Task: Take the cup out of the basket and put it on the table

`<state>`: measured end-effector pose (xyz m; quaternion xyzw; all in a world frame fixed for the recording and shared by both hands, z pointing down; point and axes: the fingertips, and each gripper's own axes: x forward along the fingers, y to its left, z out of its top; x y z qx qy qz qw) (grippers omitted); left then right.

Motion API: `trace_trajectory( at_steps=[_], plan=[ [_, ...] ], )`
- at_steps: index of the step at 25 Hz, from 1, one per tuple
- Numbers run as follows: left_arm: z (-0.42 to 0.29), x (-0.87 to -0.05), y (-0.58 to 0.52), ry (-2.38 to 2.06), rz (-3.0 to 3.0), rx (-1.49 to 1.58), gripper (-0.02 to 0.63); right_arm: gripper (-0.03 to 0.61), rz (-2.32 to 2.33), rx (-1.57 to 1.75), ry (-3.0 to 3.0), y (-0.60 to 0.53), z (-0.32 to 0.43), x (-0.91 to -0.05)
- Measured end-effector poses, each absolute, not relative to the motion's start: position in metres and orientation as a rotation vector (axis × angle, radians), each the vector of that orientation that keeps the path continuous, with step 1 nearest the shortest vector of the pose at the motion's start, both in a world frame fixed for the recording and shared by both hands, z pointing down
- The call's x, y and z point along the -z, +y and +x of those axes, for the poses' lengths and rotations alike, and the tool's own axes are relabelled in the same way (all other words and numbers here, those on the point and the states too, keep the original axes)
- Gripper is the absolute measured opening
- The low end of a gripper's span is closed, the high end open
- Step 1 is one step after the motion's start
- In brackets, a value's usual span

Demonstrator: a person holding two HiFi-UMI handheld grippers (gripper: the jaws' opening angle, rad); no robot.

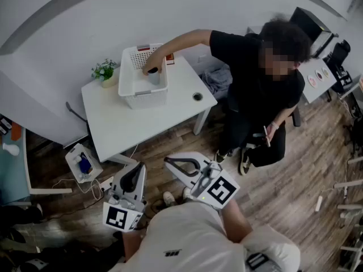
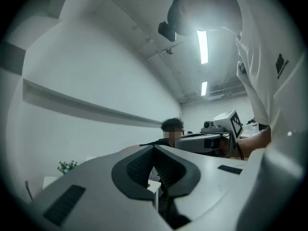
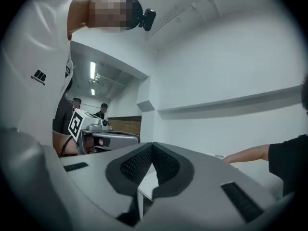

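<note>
Two clenched tools hung short of the bench's (image 1: 130, 123) near edge: the left hand-held gripper (image 1: 137, 170) and the right hand-held gripper (image 1: 168, 162), both empty. The cup (image 1: 153, 76) stood upright in the basket (image 1: 129, 89) at the bench's far edge, another person's hand (image 1: 151, 68) at its rim.

One worktop (image 1: 142, 123), one basket (image 1: 129, 89), one cup (image 1: 154, 77), one potted plant (image 1: 104, 71). Two grippers: one left gripper (image 1: 136, 171), one right gripper (image 1: 173, 164). Two people in head view: one person in black (image 1: 255, 67), one person in white (image 1: 181, 237).
</note>
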<state>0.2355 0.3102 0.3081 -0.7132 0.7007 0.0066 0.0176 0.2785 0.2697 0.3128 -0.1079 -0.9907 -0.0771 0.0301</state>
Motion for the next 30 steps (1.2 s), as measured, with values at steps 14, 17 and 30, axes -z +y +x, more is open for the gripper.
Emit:
trace_trajectory(
  at_steps=[14, 17, 30],
  plan=[
    [0.261, -0.31, 0.3, 2.233, -2.163, -0.004, 0.009, 0.014, -0.368, 0.183, -3.107, 0.253, 0.3, -0.316],
    [0.256, -0.312, 0.299, 2.233, -2.169, -0.002, 0.009, 0.014, -0.33, 0.186, -3.093, 0.247, 0.294, -0.32],
    [0.202, -0.318, 0.255, 2.071, -2.298, -0.046, 0.009, 0.014, -0.105, 0.196, -3.08, 0.206, 0.252, -0.325]
  ],
)
